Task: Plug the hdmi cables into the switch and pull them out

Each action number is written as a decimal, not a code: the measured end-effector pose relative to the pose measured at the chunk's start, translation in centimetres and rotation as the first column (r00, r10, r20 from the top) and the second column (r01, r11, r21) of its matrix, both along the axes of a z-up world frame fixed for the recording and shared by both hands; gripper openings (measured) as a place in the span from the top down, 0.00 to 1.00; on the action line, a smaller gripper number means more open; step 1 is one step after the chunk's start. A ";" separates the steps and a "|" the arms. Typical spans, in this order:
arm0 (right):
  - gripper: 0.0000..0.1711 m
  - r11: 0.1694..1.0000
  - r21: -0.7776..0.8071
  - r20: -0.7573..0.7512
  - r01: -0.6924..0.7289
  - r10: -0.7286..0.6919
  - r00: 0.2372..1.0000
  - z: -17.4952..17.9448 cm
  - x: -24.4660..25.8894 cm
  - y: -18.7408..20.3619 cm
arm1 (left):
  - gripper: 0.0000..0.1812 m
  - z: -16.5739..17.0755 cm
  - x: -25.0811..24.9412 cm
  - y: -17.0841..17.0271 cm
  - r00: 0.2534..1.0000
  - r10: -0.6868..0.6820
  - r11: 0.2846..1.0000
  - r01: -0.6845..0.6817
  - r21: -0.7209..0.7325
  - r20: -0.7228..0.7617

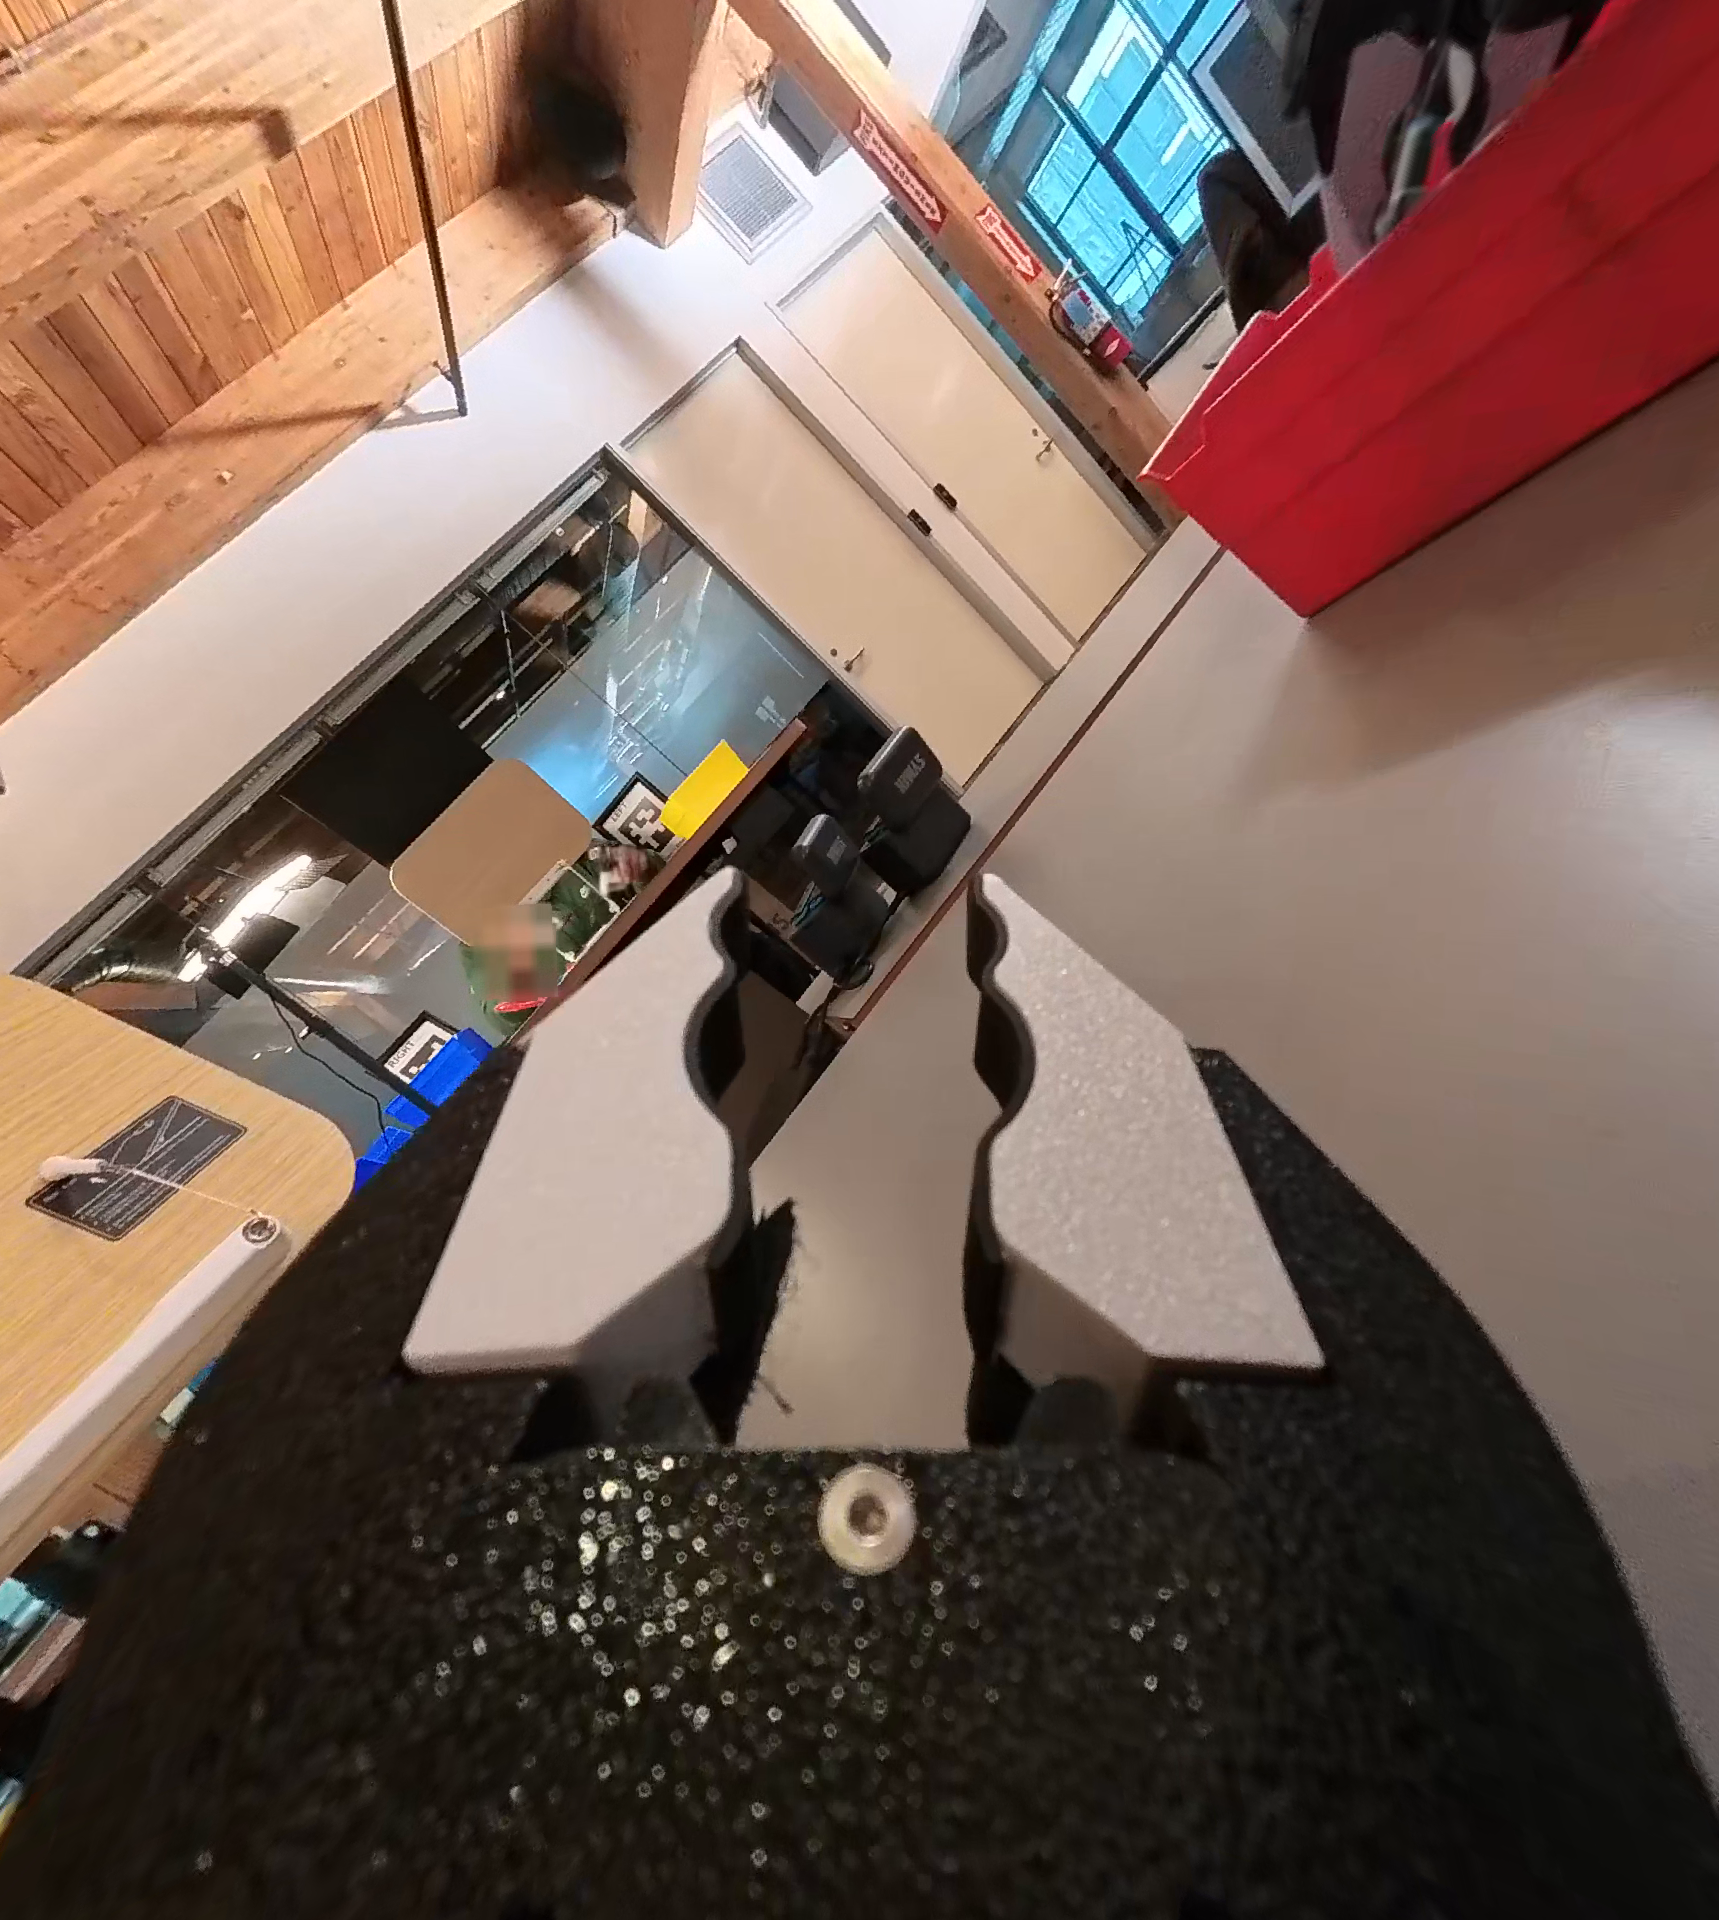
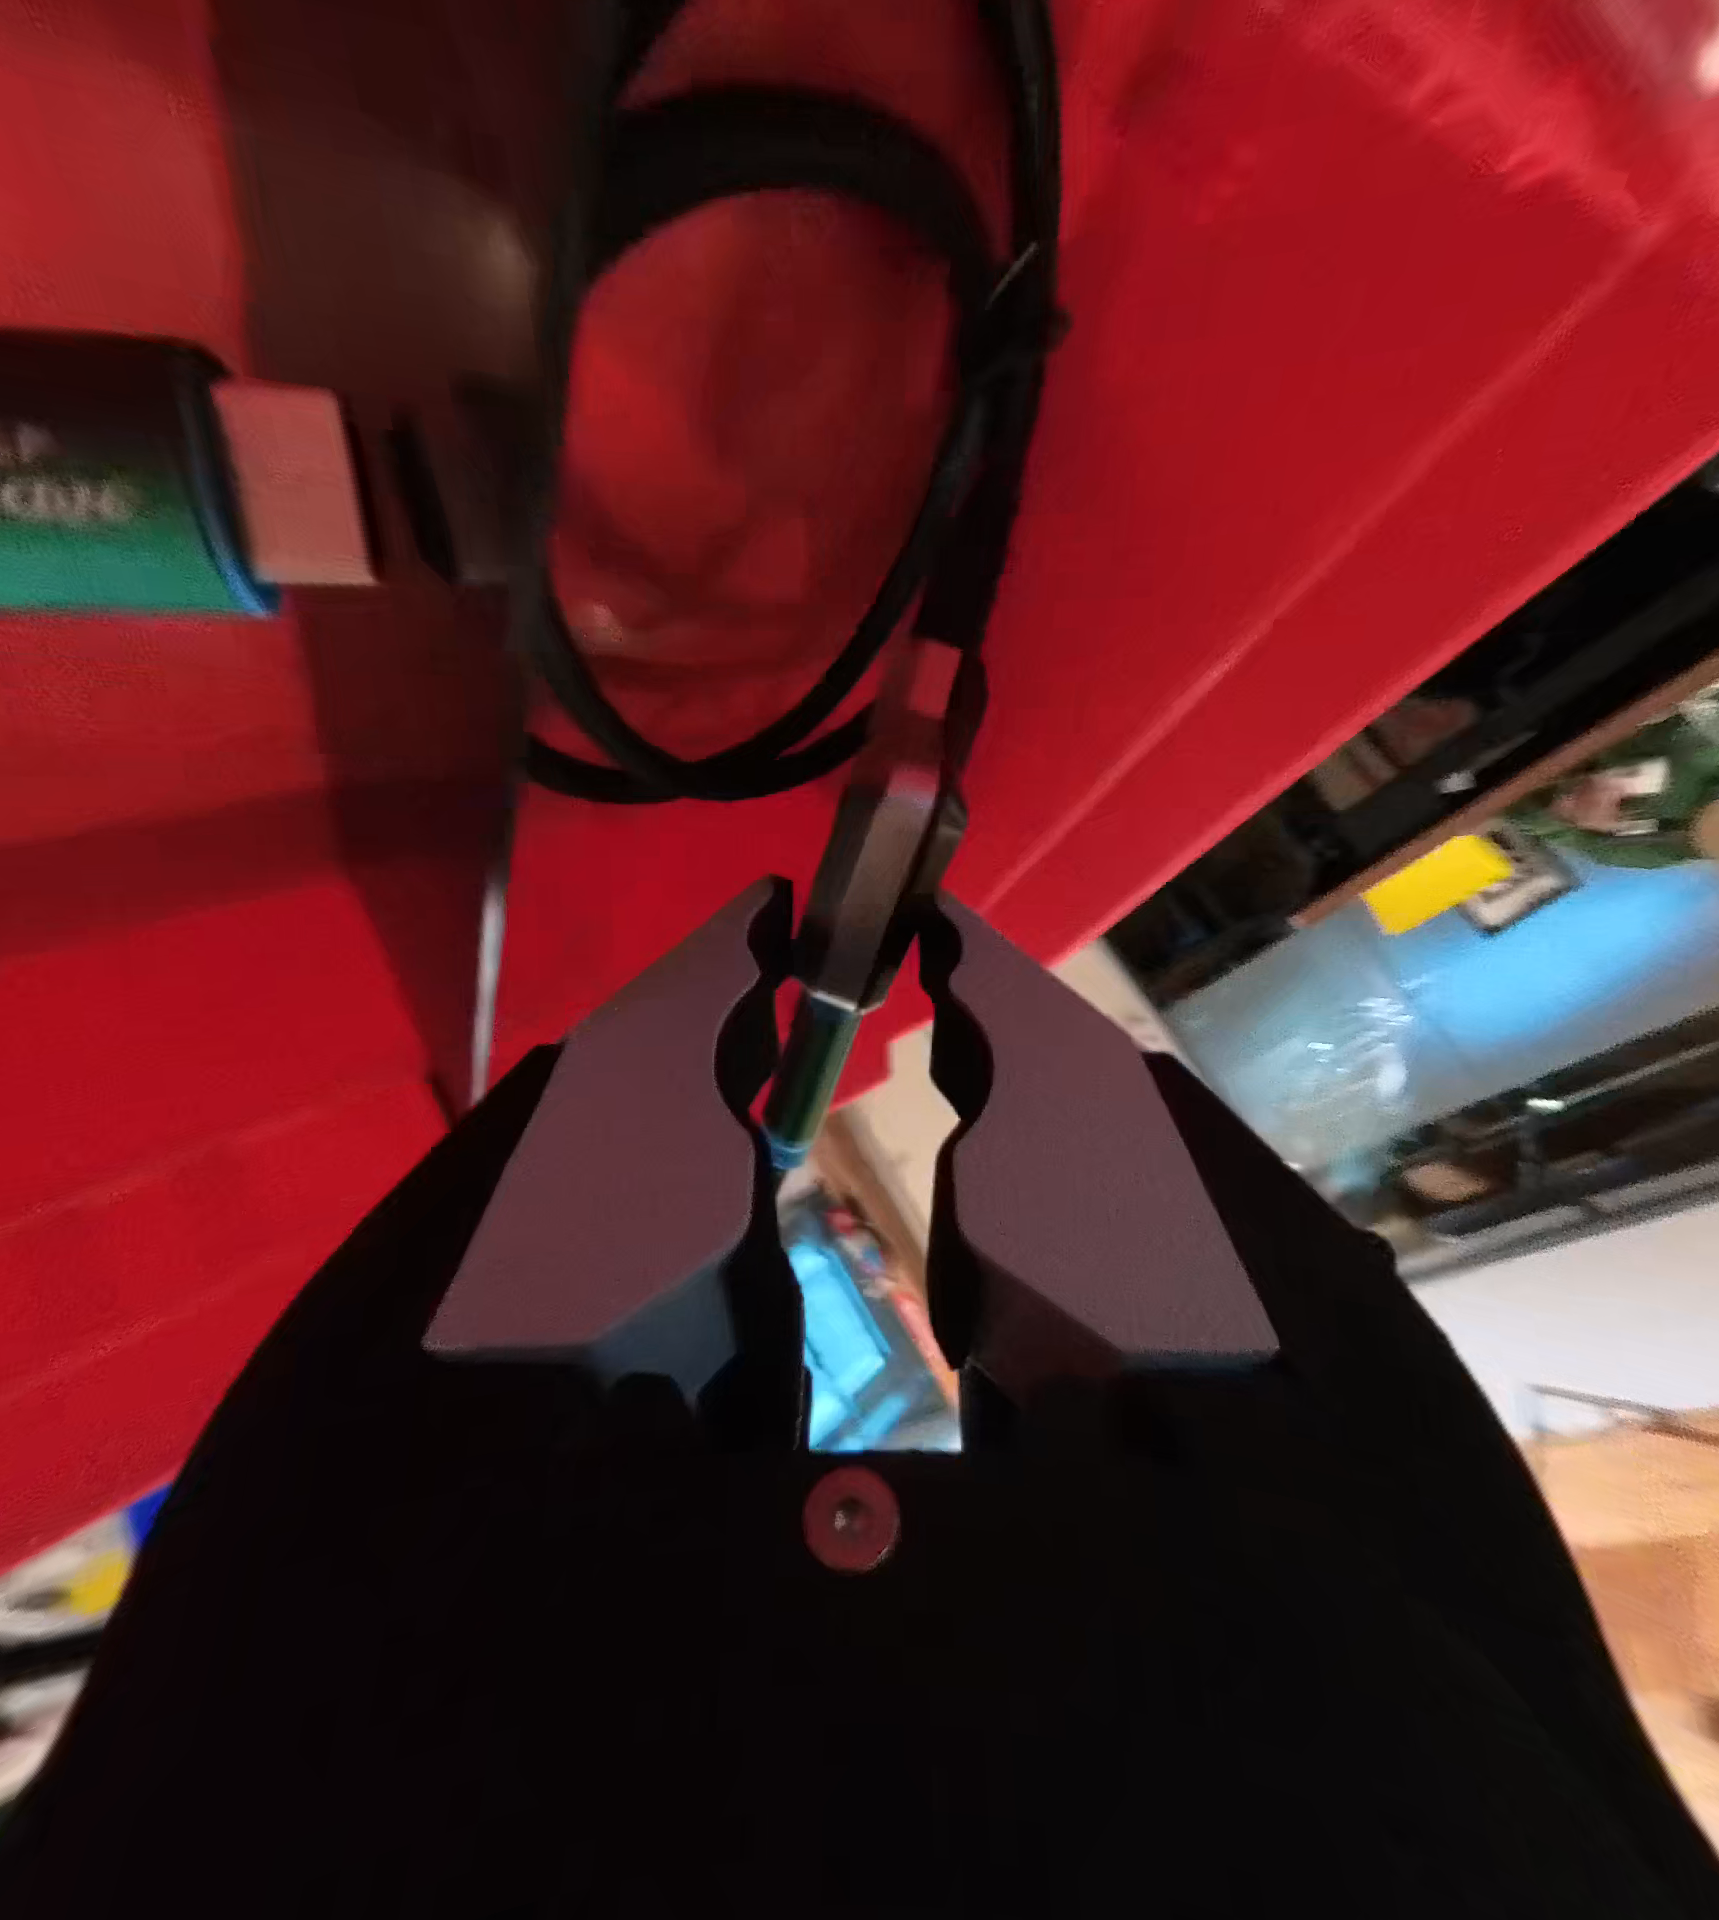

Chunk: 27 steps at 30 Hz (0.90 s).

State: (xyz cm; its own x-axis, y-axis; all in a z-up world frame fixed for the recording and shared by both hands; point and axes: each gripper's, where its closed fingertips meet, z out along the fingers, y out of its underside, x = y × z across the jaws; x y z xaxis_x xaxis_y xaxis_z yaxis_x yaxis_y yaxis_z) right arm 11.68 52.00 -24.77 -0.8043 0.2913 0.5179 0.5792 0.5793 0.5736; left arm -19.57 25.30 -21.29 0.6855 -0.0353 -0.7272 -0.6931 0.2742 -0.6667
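Right wrist view, nearest first: your right tongs (image 2: 855,914) pinch the dark body of an HDMI plug (image 2: 876,894) at their very tips, and its metal tip (image 2: 805,1070) points back toward the camera, hanging in the gap between the fingers. The hold is shallow and the plug sits skewed, toward 1 o'clock. I judge the moulded body stiff and smooth, so it could twist in that grip; take it flat across both broad faces, deeper in the pads. The metal shell is thin, so keep squeeze off it.

Beyond, the black cable (image 2: 730,436) loops up to 12 o'clock inside the red bin (image 2: 1354,364). It looks light and springy, and will likely tug the plug sideways as you lift.

At 9 o'clock lies a second connector (image 2: 299,488) with a reddish metal tip on a green-and-black body. The switch I cannot identify in either view.

Left wrist view: your left tongs (image 1: 855,914) stand parted and hold nothing, low over the pale desk (image 1: 1457,935). The red bin's outer wall (image 1: 1509,364) sits at 1 o'clock, well apart.
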 end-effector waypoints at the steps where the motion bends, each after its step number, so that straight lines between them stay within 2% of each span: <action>1: 0.87 1.000 -0.017 -0.029 0.025 -0.026 0.999 -0.2 0.2 0.2 | 0.78 0.0 0.0 0.0 1.000 -0.001 1.000 0.001 0.000 -0.003; 6: 0.86 0.997 -0.006 -0.015 0.075 -0.075 0.997 0.6 0.8 0.4 | 0.78 -0.1 0.0 0.0 1.000 -0.002 1.000 0.002 -0.007 -0.003; 8: 0.75 0.988 0.026 -0.004 0.152 -0.152 0.988 2.1 1.8 0.9 | 0.78 -0.2 0.0 0.1 1.000 -0.002 1.000 0.002 -0.013 -0.004; 11: 0.64 0.953 0.027 -0.133 0.303 -0.297 0.946 5.5 2.8 1.5 | 0.77 -0.2 0.0 0.1 1.000 -0.001 1.000 0.001 -0.015 -0.003; 13: 0.65 0.929 0.038 -0.300 0.368 -0.341 0.891 8.7 2.5 1.6 | 0.77 -0.3 0.1 0.1 1.000 -0.002 1.000 0.002 -0.017 -0.005; 15: 0.64 0.923 0.005 -0.529 0.385 -0.325 0.784 12.1 0.6 0.7 | 0.76 -0.3 0.2 0.2 1.000 -0.006 1.000 0.006 -0.020 -0.004; 16: 0.64 0.930 -0.042 -0.654 0.365 -0.302 0.693 13.8 -1.0 -0.4 | 0.75 -0.3 0.2 0.1 1.000 -0.008 1.000 0.008 -0.020 -0.003; 17: 0.64 0.941 -0.113 -0.761 0.318 -0.288 0.582 15.2 -3.0 -2.1 | 0.75 -0.3 0.2 0.1 1.000 -0.008 1.000 0.008 -0.019 -0.002; 19: 0.65 0.949 -0.296 -0.888 0.113 -0.317 0.334 17.0 -8.0 -7.4 | 0.75 -0.3 0.3 0.1 1.000 -0.010 1.000 0.010 -0.019 -0.001; 20: 0.65 0.925 -0.379 -0.903 -0.035 -0.361 0.231 17.4 -10.7 -10.8 | 0.75 -0.3 0.3 0.1 1.000 -0.010 1.000 0.010 -0.019 -0.003; 21: 0.65 0.879 -0.438 -0.897 -0.188 -0.412 0.159 17.4 -13.2 -14.2 | 0.75 -0.3 0.2 0.1 1.000 -0.009 1.000 0.009 -0.019 -0.005; 23: 0.65 0.771 -0.477 -0.864 -0.421 -0.500 0.062 16.7 -17.3 -19.6 | 0.75 -0.3 0.2 0.1 1.000 -0.010 1.000 0.010 -0.021 -0.005; 25: 0.65 0.701 -0.449 -0.836 -0.554 -0.549 -0.016 14.8 -20.7 -22.1 | 0.75 -0.3 0.1 0.0 1.000 -0.008 1.000 0.008 -0.022 -0.004; 27: 0.65 0.722 -0.381 -0.833 -0.578 -0.539 -0.123 12.1 -23.2 -21.4 | 0.74 -0.4 0.1 0.1 1.000 -0.011 1.000 0.011 -0.026 0.002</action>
